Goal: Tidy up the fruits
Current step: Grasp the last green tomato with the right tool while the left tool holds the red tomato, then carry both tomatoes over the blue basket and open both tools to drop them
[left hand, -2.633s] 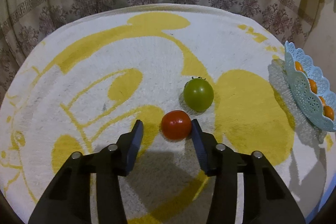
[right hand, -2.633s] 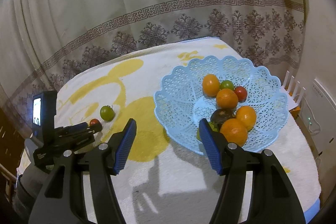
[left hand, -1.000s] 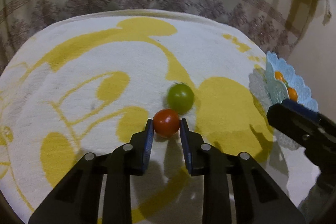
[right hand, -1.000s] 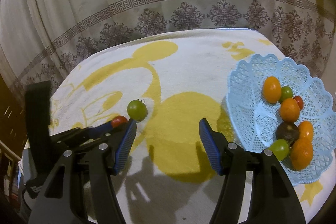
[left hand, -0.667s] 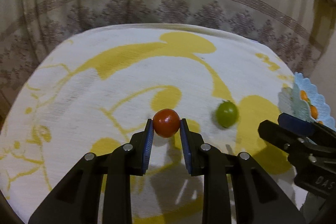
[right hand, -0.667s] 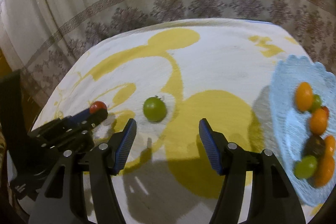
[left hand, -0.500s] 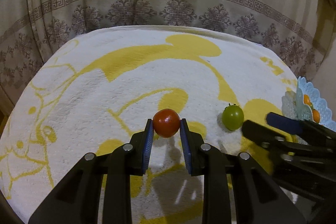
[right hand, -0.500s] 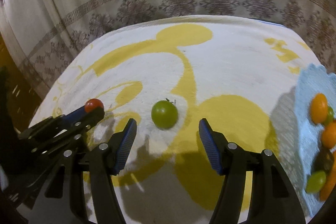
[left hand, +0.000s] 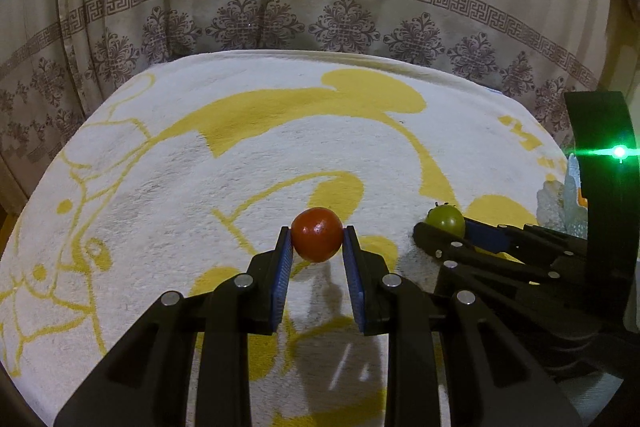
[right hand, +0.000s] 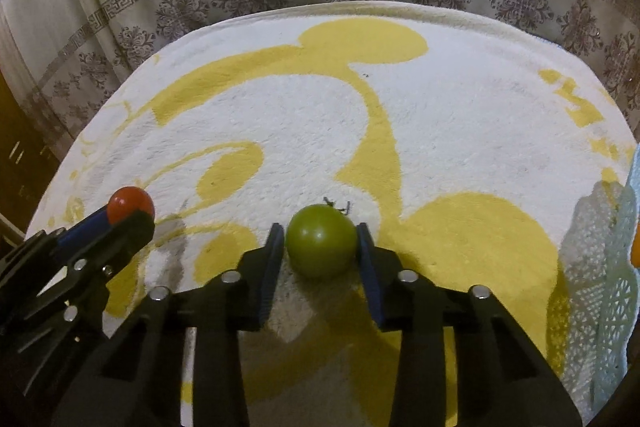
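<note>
My left gripper [left hand: 316, 239] is shut on a red tomato [left hand: 317, 234] and holds it above the white and yellow towel [left hand: 240, 155]. The red tomato also shows at the left of the right wrist view [right hand: 131, 203]. My right gripper [right hand: 321, 241] has its two fingers closed against the sides of a green tomato [right hand: 321, 246] that rests on the towel. In the left wrist view the green tomato [left hand: 446, 221] sits at the right gripper's tip. The light blue basket [right hand: 612, 287] is at the far right edge.
A patterned curtain [left hand: 320, 27] hangs behind the round table. The basket's rim [left hand: 570, 195] shows behind the right gripper in the left wrist view, with an orange fruit [right hand: 635, 251] inside it. The right gripper's body with a green light [left hand: 619, 151] stands at the right.
The left gripper closed on the red tomato, lifted it and drew back left. The right gripper moved from the basket to the green tomato and closed around it.
</note>
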{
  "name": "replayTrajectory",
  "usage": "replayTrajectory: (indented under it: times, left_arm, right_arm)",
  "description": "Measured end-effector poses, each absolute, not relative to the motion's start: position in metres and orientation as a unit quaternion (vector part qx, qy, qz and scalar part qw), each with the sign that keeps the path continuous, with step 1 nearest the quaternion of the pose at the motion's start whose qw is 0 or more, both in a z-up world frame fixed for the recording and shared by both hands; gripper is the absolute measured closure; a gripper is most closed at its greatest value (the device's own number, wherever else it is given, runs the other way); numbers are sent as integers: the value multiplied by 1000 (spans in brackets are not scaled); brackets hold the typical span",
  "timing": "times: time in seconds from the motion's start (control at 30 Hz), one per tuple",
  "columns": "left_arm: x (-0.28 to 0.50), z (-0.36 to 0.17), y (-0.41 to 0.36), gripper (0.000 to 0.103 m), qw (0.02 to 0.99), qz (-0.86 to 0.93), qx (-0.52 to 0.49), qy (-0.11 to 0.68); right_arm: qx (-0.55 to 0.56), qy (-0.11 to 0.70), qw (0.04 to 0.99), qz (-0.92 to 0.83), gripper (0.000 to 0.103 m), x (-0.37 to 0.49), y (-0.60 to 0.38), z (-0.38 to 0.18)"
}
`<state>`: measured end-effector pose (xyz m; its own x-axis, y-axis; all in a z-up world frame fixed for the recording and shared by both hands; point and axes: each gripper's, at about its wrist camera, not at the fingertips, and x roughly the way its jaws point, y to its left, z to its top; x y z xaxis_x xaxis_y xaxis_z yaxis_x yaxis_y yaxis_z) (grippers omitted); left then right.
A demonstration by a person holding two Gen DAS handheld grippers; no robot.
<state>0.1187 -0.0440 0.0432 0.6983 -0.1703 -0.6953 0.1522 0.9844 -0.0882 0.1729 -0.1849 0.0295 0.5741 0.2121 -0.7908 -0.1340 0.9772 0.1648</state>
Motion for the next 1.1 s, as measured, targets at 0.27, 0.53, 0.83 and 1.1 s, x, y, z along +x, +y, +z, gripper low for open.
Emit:
replayTrajectory:
  times: [0.27,0.53,0.83,1.1]
  left_arm:
    - [116,48,-44,77,923,-93,-16,372]
    - [109,54,-49,77,926,-103,-12,362]
    - [102,60,-55,77,929,-115,-6,353]
    - [95,63,-62,77,930,-127,1,345]
  right_arm:
    - [68,438,892,86,69,156,-199,38]
    - [84,419,901,78,69,135,-211,53]
    - [100,399,909,72,69,111,-222,66]
    - [101,384,915,65,69,93,-228,77]
